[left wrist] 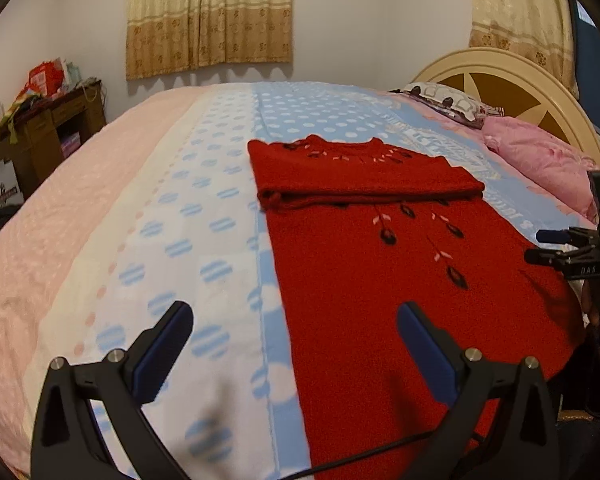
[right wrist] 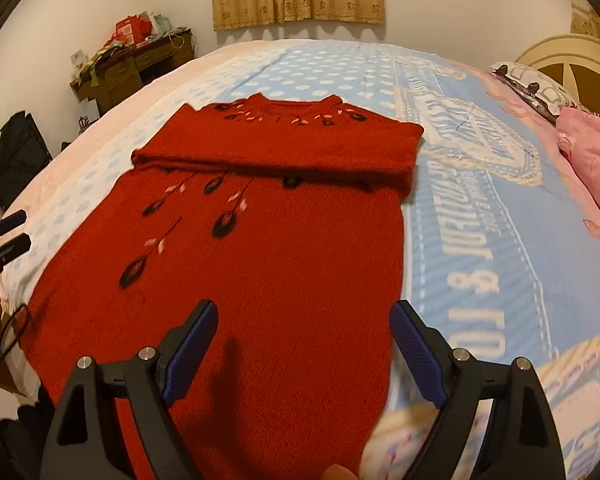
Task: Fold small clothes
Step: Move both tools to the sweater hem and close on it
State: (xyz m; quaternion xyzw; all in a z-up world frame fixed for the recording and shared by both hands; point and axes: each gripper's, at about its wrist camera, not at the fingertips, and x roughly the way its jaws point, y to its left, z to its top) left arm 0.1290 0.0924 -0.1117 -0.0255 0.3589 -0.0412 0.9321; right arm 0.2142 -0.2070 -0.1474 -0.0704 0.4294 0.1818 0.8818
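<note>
Left tongs [left wrist: 294, 354]: jaws spread wide, nothing between them. They hang above the bed's blue-and-white spotted cover [left wrist: 204, 216], straddling the left edge of the red knitted sweater with dark embroidered leaf sprigs [left wrist: 380, 264]; the left finger is over the cover, the right finger over the knit.

Right tongs [right wrist: 304, 354]: jaws likewise spread wide and empty, poised above the sweater's lower right part. The left finger is over the knit, the right finger over the sweater's right edge and the pale blue printed blanket with white lettering [right wrist: 476, 248].

The sweater lies flat on the bed ahead of both tongs, collar at the far end. Its sleeves are folded across the chest, forming a thick band just below the collar. The lower body stretches from that band back toward the tongs.

Beyond and right of the right tongs: a pink pillow [right wrist: 592, 148]. Far ahead on the left: a cluttered brown wooden table [left wrist: 44, 132] against the wall.
</note>
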